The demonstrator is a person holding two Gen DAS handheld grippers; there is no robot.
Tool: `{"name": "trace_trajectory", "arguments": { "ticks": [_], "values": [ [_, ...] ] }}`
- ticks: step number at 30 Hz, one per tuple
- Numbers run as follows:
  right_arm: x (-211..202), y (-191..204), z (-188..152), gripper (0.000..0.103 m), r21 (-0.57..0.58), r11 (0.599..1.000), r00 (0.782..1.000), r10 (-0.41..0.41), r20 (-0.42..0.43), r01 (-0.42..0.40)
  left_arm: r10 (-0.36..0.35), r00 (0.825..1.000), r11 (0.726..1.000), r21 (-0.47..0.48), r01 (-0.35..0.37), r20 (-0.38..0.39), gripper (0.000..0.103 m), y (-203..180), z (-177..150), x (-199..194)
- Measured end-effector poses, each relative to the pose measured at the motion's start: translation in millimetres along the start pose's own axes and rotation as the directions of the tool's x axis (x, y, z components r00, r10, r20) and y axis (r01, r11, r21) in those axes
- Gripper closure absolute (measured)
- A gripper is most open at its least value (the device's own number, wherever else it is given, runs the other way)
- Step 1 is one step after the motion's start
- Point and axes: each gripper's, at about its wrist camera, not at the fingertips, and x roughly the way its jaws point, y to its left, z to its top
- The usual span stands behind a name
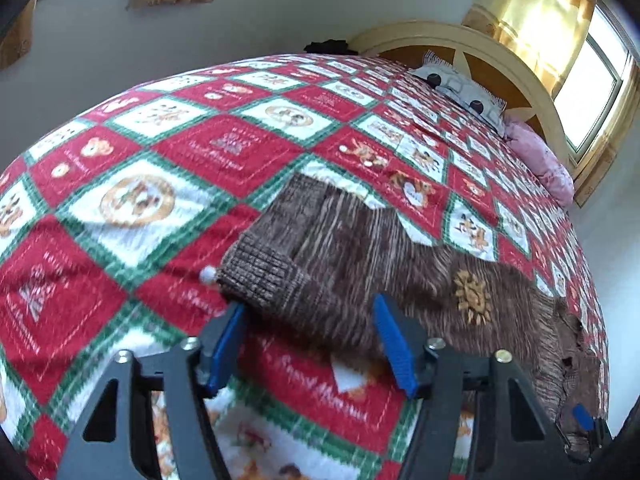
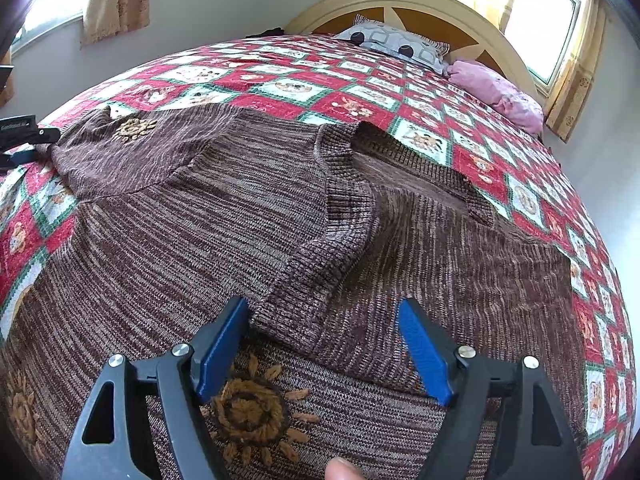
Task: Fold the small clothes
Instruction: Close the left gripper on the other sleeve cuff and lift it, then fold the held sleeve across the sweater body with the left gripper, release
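Sweater (image 2: pixel 200 240) spread on the bed (image 1: pixel 160 160); left claw (image 1: pixel 312 344) parted astride its sleeve cuff (image 1: pixel 260 276), right claw (image 2: pixel 324 344) wide, gripping nothing.

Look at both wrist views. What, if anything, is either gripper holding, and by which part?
Nothing is held. The left gripper stands open around the sweater's ribbed sleeve cuff; the right gripper stands open over the folded sleeve cuff.
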Motion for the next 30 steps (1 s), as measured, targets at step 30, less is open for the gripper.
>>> {"name": "trace_trajectory", "arguments": {
  "ticks": [30],
  "values": [
    [-31, -40, -13, 0.024, 0.066, 0.997, 0.998, 0.03, 0.053, -0.033, -0.306, 0.948, 0.949, 0.102, 0.297, 0.085, 0.094, -91, 22, -67]
  ]
}}
